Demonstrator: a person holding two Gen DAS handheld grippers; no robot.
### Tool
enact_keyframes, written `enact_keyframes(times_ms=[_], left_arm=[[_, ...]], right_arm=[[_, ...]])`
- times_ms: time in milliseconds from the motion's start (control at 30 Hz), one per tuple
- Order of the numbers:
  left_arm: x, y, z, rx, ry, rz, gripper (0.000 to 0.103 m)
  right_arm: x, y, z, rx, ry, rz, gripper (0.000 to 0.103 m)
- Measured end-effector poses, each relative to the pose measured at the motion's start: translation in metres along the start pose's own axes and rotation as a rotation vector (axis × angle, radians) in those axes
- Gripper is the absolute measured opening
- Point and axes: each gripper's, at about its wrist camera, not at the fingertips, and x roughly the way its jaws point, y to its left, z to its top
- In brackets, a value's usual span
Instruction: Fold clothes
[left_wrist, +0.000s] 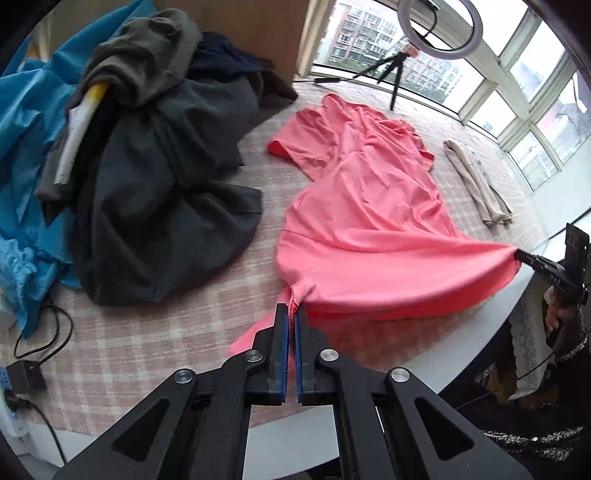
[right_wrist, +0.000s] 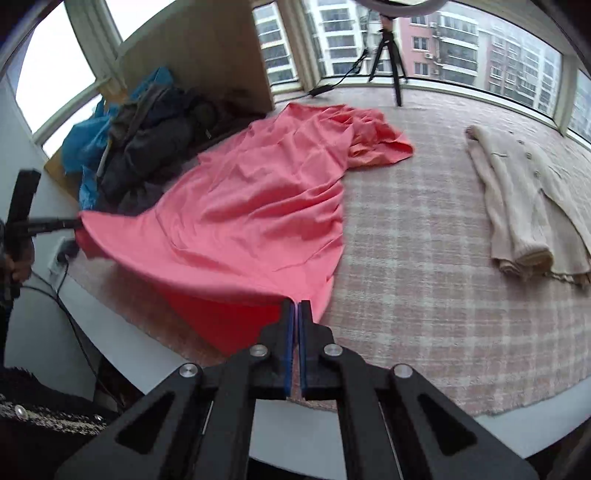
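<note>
A coral pink dress (left_wrist: 362, 206) lies lengthwise on the checked pink cover (left_wrist: 147, 332), its sleeves at the far end and its hem toward me. My left gripper (left_wrist: 293, 308) is shut on one hem corner, which bunches between its blue pads. The right gripper (left_wrist: 519, 254) is shut on the other hem corner, and the hem hangs stretched and lifted between the two. In the right wrist view the dress (right_wrist: 251, 206) spreads away from my right gripper (right_wrist: 296, 304), which pinches its edge, while the left gripper (right_wrist: 79, 222) holds the far corner at the left.
A heap of dark clothes (left_wrist: 155, 177) and blue cloth (left_wrist: 26, 129) lies left of the dress. A folded beige cardigan (right_wrist: 524, 206) lies to the right. A tripod (right_wrist: 388, 55) with a ring light stands by the windows. A power strip and cables (left_wrist: 26, 373) lie at the near left edge.
</note>
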Motion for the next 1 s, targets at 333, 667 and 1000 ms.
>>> enact_keyframes(times_ms=[333, 667, 1000], left_arm=[[0.036, 0.009, 0.019, 0.032, 0.021, 0.09, 0.043], [0.048, -0.024, -0.031, 0.145, 0.11, 0.068, 0.044], [0.031, 0.013, 0.005, -0.052, 0.012, 0.013, 0.001]], right_arm=[[0.036, -0.045, 0.016, 0.074, 0.047, -0.137, 0.002], [0.063, -0.056, 0.022, 0.08, 0.122, -0.104, 0.002], [0.066, -0.045, 0.017, 0.021, 0.163, -0.08, 0.016]])
